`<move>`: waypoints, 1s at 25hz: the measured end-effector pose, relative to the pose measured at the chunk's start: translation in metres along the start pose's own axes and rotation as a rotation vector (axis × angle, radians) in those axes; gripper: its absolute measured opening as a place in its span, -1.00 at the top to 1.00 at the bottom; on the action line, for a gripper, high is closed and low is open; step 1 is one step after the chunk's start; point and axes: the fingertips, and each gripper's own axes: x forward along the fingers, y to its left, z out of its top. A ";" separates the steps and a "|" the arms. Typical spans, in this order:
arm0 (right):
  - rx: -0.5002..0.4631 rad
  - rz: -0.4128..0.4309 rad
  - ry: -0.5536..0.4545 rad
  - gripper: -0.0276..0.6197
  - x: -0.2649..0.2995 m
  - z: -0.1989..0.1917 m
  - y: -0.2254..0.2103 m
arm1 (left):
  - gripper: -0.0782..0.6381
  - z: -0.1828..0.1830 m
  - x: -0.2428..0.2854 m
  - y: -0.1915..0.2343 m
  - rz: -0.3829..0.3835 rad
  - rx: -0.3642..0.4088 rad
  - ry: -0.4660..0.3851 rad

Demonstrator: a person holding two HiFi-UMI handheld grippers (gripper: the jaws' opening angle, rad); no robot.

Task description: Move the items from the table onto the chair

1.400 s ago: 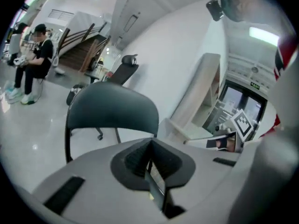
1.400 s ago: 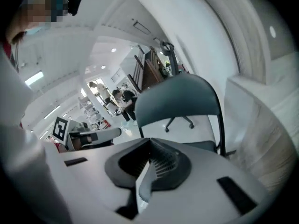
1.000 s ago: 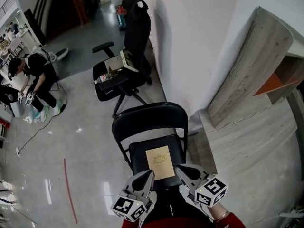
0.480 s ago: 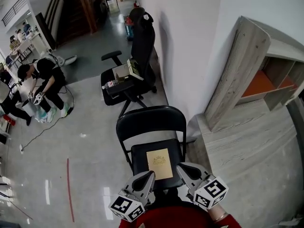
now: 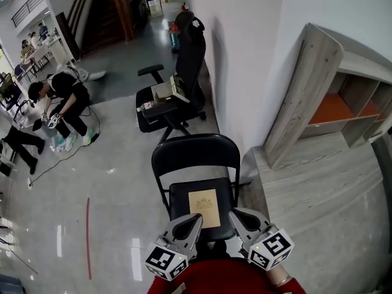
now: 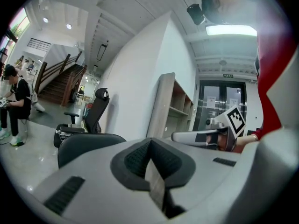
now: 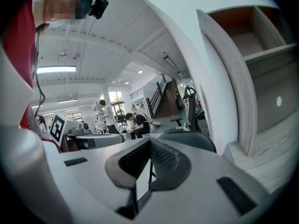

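Note:
A black folding chair (image 5: 193,158) stands in front of me with a tan flat booklet (image 5: 204,204) lying on its seat. My left gripper (image 5: 195,220) hovers at the seat's near left edge, jaws shut and empty. My right gripper (image 5: 234,216) hovers at the near right edge, also shut with nothing in it. In the left gripper view the chair back (image 6: 86,146) shows past the closed jaws (image 6: 150,146), with the right gripper (image 6: 205,135) beside it. In the right gripper view the chair back (image 7: 191,140) shows beyond the closed jaws (image 7: 150,146).
A grey wooden shelf unit (image 5: 318,103) with orange compartments stands at the right by the white wall. A black office chair (image 5: 174,84) carrying boxes is further back. A person (image 5: 64,100) crouches at the left on the glossy floor; a red floor line (image 5: 87,237) runs near me.
The view has shifted slightly, showing more of the room at the back. Both grippers stay shut near the seat's front edge; the booklet has not moved.

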 end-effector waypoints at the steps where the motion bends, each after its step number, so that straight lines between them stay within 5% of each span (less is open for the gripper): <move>1: 0.000 -0.004 0.002 0.88 -0.002 -0.001 0.000 | 0.76 -0.001 0.000 -0.002 0.001 -0.001 0.002; 25: -0.007 -0.008 0.050 0.88 -0.012 -0.017 0.003 | 0.76 -0.013 0.001 -0.006 0.036 -0.025 0.035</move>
